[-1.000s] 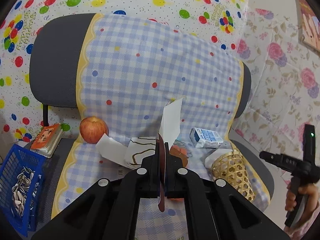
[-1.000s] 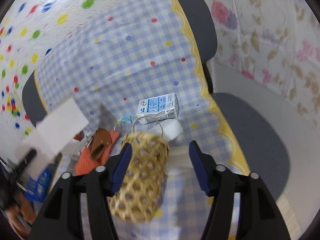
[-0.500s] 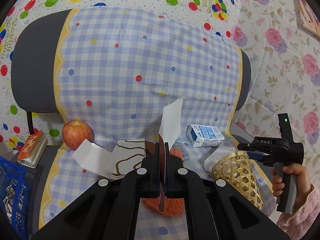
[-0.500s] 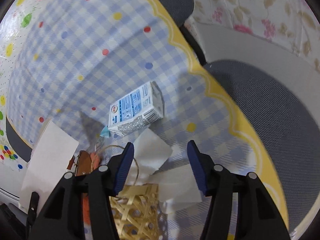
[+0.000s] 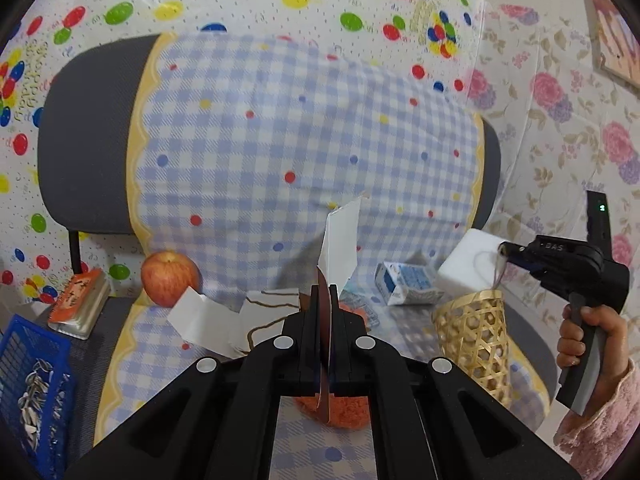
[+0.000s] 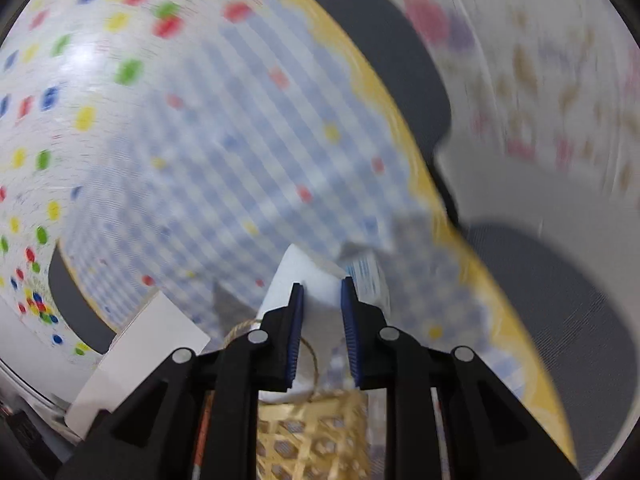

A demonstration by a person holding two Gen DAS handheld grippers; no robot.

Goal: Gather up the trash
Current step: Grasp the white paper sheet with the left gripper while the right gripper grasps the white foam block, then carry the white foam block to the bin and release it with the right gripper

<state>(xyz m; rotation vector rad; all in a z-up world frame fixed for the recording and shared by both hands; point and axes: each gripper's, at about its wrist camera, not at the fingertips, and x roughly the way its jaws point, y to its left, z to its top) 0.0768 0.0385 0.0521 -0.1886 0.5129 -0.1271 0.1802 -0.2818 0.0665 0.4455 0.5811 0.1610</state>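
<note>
Left wrist view: the left hand-held gripper (image 5: 325,320) is clamping a thin brown-and-white wrapper (image 5: 339,246) upright over the checked chair cover (image 5: 304,152), while the right hand-held gripper (image 5: 505,249) is holding a white tissue (image 5: 466,260) above the woven basket (image 5: 474,340) (milk carton (image 5: 406,282) just behind). Right wrist view, blurred: the right hand-held gripper (image 6: 321,306) is squeezing the tissue (image 6: 304,276) directly over the basket (image 6: 316,436).
</note>
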